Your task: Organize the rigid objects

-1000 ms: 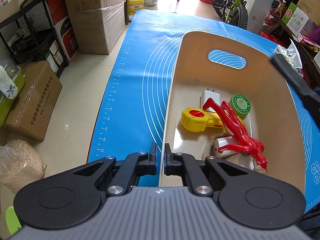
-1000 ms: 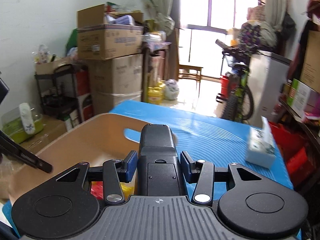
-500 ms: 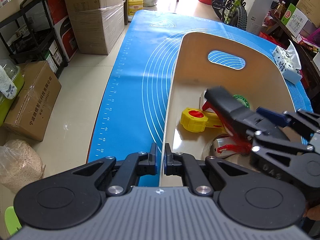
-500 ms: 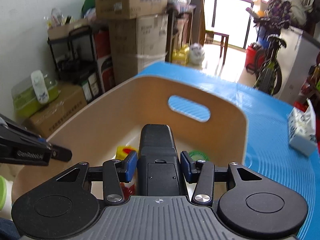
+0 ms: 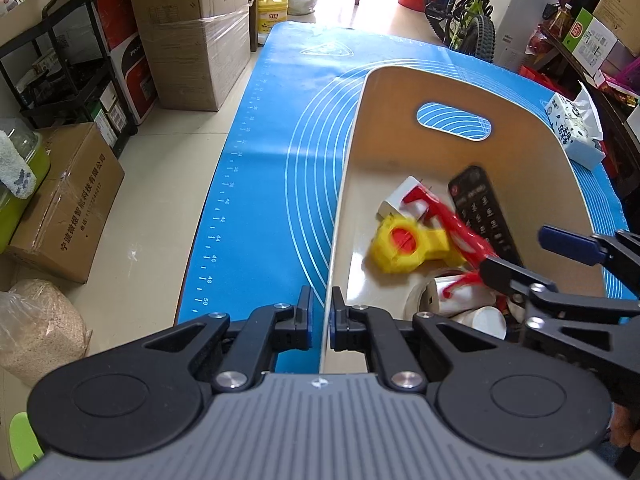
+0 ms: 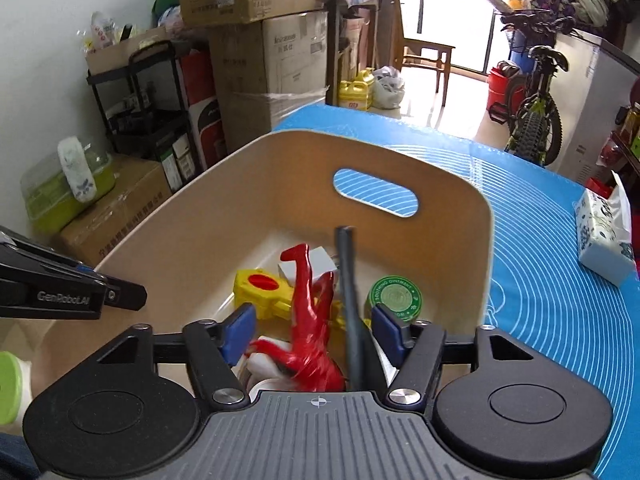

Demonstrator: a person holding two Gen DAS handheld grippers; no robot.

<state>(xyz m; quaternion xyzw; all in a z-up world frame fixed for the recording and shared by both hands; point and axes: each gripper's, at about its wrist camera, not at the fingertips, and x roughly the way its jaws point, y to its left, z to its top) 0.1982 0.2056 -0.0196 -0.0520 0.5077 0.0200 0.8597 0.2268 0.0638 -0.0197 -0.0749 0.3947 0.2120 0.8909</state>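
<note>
Remote (image 6: 353, 312), black, sits in the gap of our right gripper (image 6: 314, 334) but touches neither pad; jaws are opening, spread wide. In the right wrist view it shows edge-on, leaning from the gripper base toward the bin's far wall. From the left wrist view the remote (image 5: 486, 216) lies face-up w/ buttons showing, tilted over the other stuff, just ahead of the right gripper (image 5: 532, 254).

Our left gripper (image 5: 320, 322) is pressed together on the bin's near-left wall edge, pinching the rim btwn its pads.

Bin (image 6: 460, 216), beige w/ an oval handle cutout, stands on a blue mat (image 5: 256, 184) w/ white arcs and a ruler scale. Tissue pack (image 6: 604, 236) lies on the mat, well apart, to the bin's right. Room around is cluttered: cardboard boxes (image 6: 272, 52), black shelf unit, yellow jugs, a bike (image 6: 536, 108) near the window.

Inside the bin: red figure (image 6: 310, 320) sprawled across the middle, yellow toy w/ red button (image 6: 260, 288) beside it, white plug adapter (image 5: 400, 198) toward the far wall, green round tin (image 6: 394, 298) at right, white items under the figure that we can't ID.
</note>
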